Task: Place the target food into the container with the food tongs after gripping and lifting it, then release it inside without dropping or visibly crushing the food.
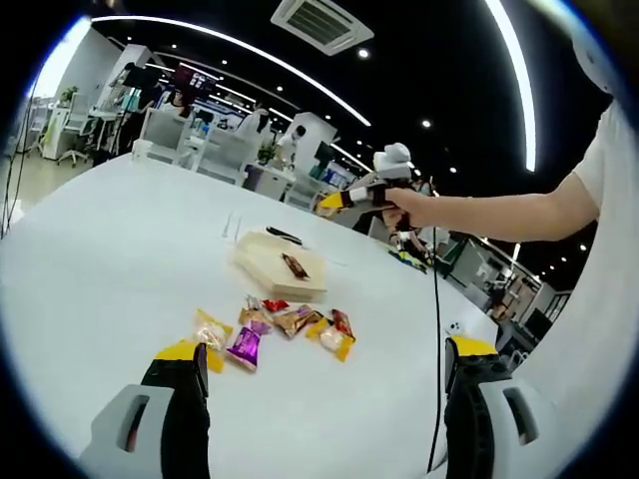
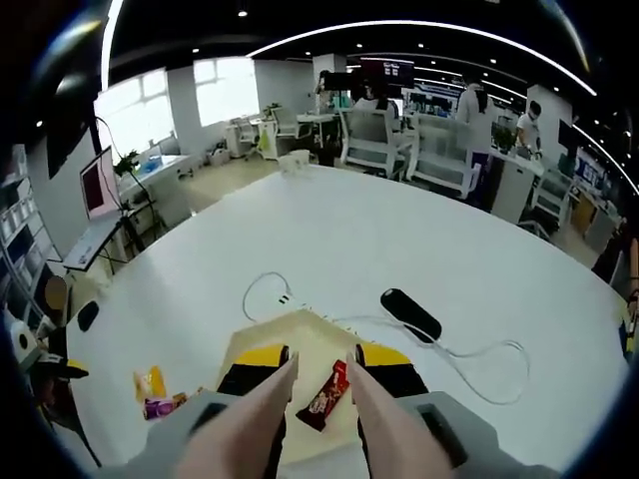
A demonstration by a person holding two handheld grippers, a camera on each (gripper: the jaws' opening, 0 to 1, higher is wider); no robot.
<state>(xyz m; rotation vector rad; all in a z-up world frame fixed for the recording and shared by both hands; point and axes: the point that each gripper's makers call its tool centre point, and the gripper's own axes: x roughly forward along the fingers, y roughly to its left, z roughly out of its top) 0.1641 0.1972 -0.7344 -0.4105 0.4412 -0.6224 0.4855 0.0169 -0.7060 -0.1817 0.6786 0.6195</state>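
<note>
An open-plan office with a black ceiling, long curved light strips and rows of desks and chairs surrounds a large round white table [image 1: 120, 259]. On it sits a shallow pale tray-like container [image 1: 275, 261], and in it lies one dark red wrapped snack bar [image 2: 326, 393]; its print is too small to read. Just beside the container, nearer the left gripper view's camera, a loose cluster of wrapped candies [image 1: 275, 327] in yellow, purple, red and brown lies on the bare tabletop. A black oblong device [image 2: 410, 313] and a white cable [image 2: 469, 359] lie beyond the container.

The left gripper [image 1: 324, 374] hangs over the table with its jaws wide apart and nothing between them. The right gripper [image 2: 320, 376], held in a hand [image 1: 409, 208], carries pale food tongs [image 2: 321, 414] whose tips hang apart over the container, the bar lying between them; I cannot tell whether its jaws are squeezing them.
</note>
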